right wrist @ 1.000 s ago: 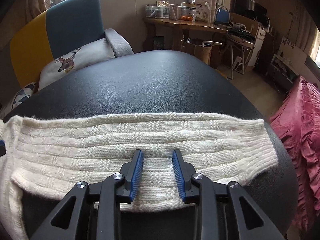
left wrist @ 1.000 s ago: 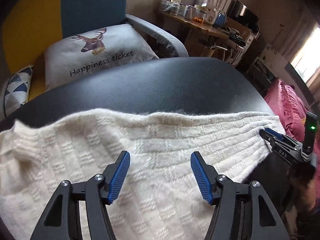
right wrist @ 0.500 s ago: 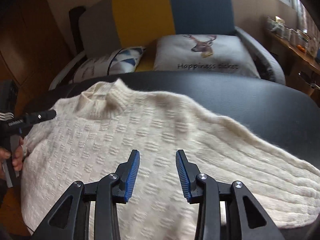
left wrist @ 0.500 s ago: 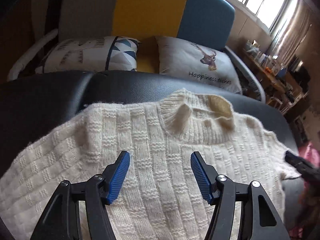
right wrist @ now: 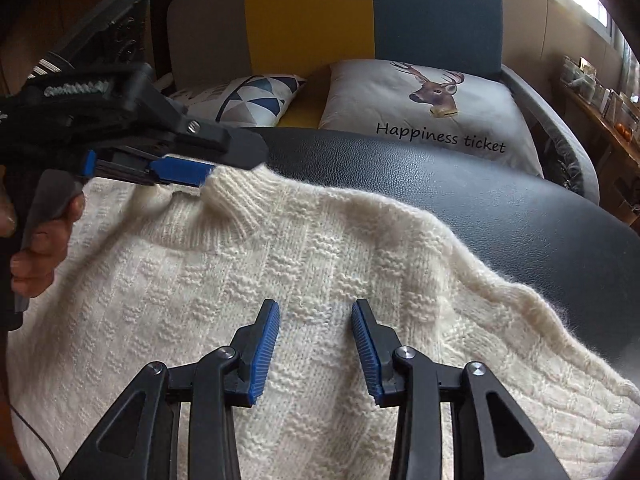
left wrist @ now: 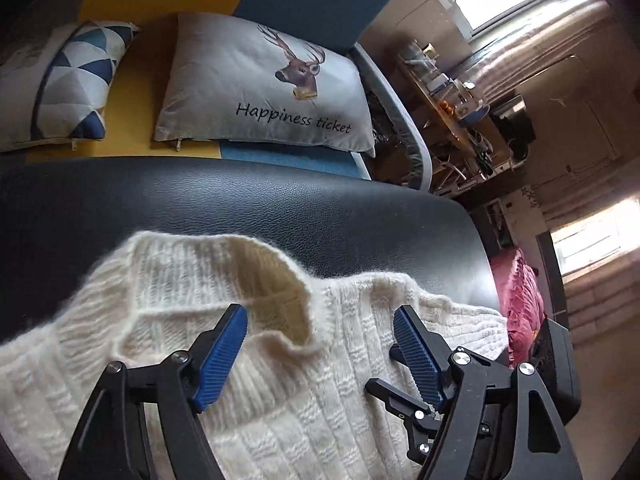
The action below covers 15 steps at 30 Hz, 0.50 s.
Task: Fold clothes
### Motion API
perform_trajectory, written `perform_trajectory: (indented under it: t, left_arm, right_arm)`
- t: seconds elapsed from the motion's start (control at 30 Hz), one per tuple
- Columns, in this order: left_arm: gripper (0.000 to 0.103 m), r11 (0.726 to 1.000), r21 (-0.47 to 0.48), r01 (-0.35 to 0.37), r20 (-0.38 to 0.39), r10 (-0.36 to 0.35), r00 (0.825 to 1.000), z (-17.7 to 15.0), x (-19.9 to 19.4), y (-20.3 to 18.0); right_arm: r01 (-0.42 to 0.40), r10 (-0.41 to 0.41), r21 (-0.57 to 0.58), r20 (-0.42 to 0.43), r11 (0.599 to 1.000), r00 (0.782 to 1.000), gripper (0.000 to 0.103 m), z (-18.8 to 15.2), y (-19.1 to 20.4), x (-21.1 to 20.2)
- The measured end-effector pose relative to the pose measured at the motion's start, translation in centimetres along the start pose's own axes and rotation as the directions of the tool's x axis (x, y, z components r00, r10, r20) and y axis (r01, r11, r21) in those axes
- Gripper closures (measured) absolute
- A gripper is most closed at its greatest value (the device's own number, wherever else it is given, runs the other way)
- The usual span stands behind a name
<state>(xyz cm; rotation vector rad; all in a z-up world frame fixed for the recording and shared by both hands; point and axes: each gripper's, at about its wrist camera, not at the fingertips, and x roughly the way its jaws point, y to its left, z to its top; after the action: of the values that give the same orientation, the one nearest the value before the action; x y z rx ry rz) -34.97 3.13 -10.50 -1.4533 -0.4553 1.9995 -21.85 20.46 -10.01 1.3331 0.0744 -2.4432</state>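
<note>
A cream knitted sweater (left wrist: 280, 400) (right wrist: 300, 264) lies spread on the black leather table (left wrist: 280, 204) (right wrist: 500, 208), its ribbed collar (left wrist: 264, 280) (right wrist: 236, 200) toward the sofa. My left gripper (left wrist: 320, 316) (right wrist: 180, 170) hovers over the collar. Its jaws are opening, and the collar's edge lies between them without being pressed. My right gripper (right wrist: 316, 306) (left wrist: 384, 390) stands open just above the sweater's chest, to the right of the collar, with only flat knit under its blue pads (right wrist: 264, 344). A person's hand (right wrist: 40, 256) holds the left gripper's handle.
Behind the table is a yellow and blue sofa (right wrist: 320, 12) with a deer cushion (left wrist: 272, 88) (right wrist: 432, 108) and a triangle-patterned cushion (left wrist: 60, 84) (right wrist: 248, 100). A pink cloth (left wrist: 520, 304) lies past the table's right edge. A wooden desk (left wrist: 452, 96) with jars stands at the far right.
Both grippers have swung left from the sleeve end to the sweater's neck. The left gripper now sits over the collar with wider jaws. The right gripper's jaws have widened slightly.
</note>
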Motion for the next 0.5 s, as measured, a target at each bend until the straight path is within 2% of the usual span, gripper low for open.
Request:
perform_trajectory:
  t: [0.07,0.1,0.17,0.23,0.27,0.3,0.33,0.43,0.47,0.5]
  left_arm:
    - [0.060,0.999,0.038,0.002,-0.045,0.000,0.999,0.3,1.6,-0.6]
    - [0.099,0.999,0.050,-0.015,-0.066,0.019,0.998,0.3,2.1,-0.7]
    - [0.100,0.997,0.072,0.016,-0.055,-0.012,0.998,0.2,2.0,-1.2]
    - [0.100,0.991,0.098,0.088,0.014,-0.090,0.996,0.6,0.4,-2.3]
    - [0.100,0.991,0.101,0.086,0.040,-0.091,0.995,1.0,0.0,-2.4]
    - [0.100,0.992,0.104,0.073,0.061,-0.080,0.995,1.4,-0.2,-2.5]
    - [0.100,0.994,0.107,0.021,0.060,-0.027,0.998,1.8,0.5,-2.3]
    - [0.100,0.989,0.114,-0.092,0.012,0.092,0.996,2.0,3.3,-1.2]
    - [0.100,0.988,0.110,-0.107,0.005,0.108,0.994,2.0,3.9,-0.7]
    - [0.100,0.992,0.091,-0.083,0.018,0.082,0.996,2.1,3.9,-0.4]
  right_arm:
    - [-0.028,0.028,0.016,0.031,0.999,0.999,0.063,-0.3,-0.5,0.1]
    - [-0.040,0.039,0.023,0.050,0.999,0.998,0.063,-0.4,-0.7,0.1]
    - [-0.056,0.053,0.037,0.084,0.998,0.995,0.063,-0.9,-0.9,0.1]
    - [-0.073,0.069,0.048,0.091,0.996,0.993,0.063,-0.9,-1.1,0.1]
    - [-0.081,0.076,0.054,0.094,0.995,0.993,0.063,-1.0,-1.2,0.1]
    - [-0.085,0.079,0.057,0.096,0.995,0.992,0.063,-1.0,-1.3,0.1]
    - [-0.082,0.076,0.055,0.098,0.995,0.992,0.063,-1.0,-1.2,0.1]
    - [-0.071,0.066,0.049,0.097,0.996,0.993,0.063,-0.9,-1.0,0.3]
    - [-0.068,0.063,0.048,0.098,0.997,0.993,0.063,-0.9,-1.0,0.3]
    - [-0.066,0.061,0.047,0.100,0.997,0.993,0.063,-0.9,-1.0,0.3]
